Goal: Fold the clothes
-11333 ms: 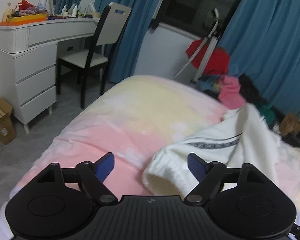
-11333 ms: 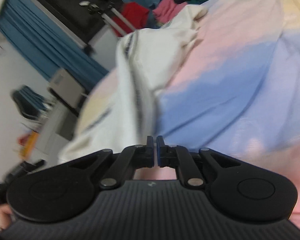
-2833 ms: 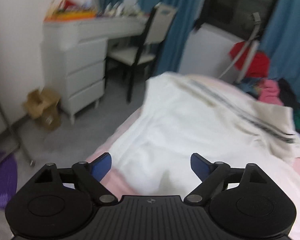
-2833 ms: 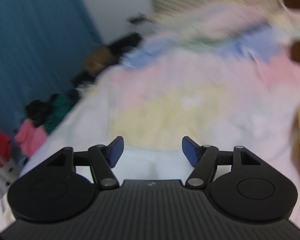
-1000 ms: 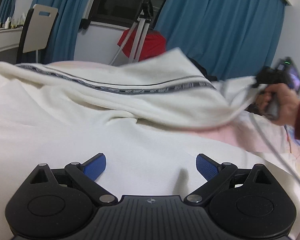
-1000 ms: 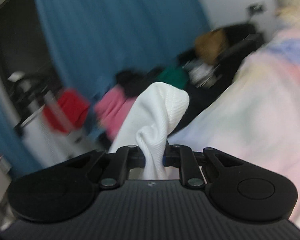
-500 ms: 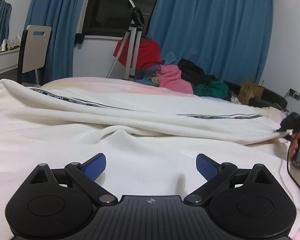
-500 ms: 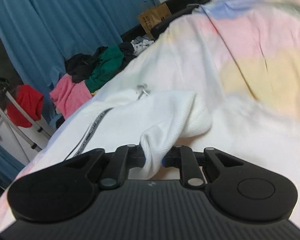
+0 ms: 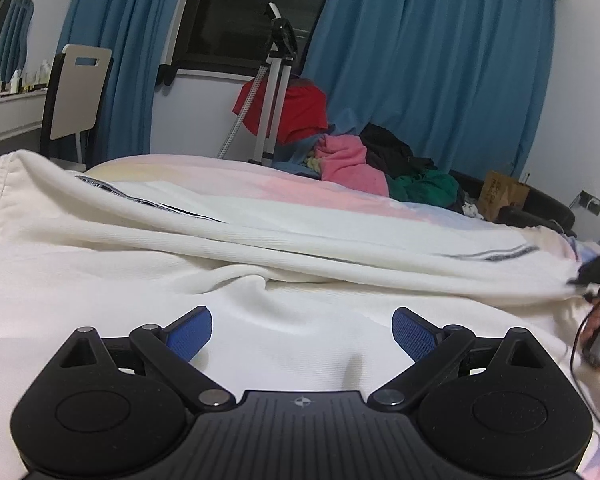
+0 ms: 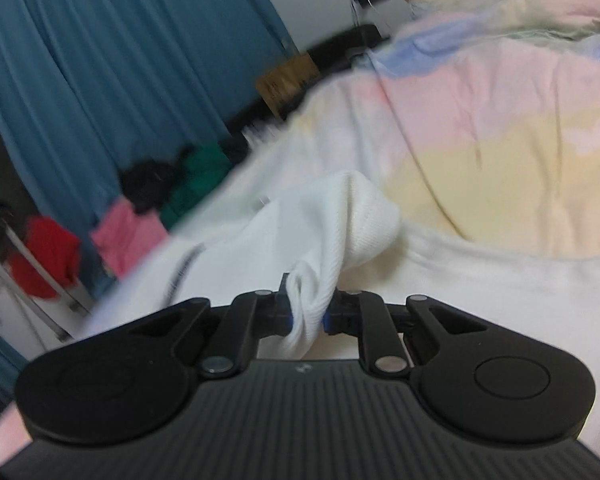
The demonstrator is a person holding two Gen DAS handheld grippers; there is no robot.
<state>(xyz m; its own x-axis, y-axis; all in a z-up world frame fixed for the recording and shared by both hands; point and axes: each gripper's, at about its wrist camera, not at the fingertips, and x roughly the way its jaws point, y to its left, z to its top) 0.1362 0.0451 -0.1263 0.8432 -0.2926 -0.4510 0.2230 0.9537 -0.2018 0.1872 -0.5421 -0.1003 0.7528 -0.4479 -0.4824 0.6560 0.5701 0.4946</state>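
On bed: white garment (image 9: 284,240) is spread, one long section doubled over.
Right gripper (image 10: 308,316): clamped on cuff.
Left gripper (image 9: 302,330): wide, empty.
Remaining: further folds judged outstanding.

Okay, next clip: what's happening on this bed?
A person is folding a white ribbed garment with a dark printed stripe spread over a pastel pink, yellow and blue bedspread. The right gripper is shut on a bunched end of the fabric, drawn out to one side. The left gripper hangs open over the flat part, holding nothing. One long fold lies across the garment; the folding is not finished.
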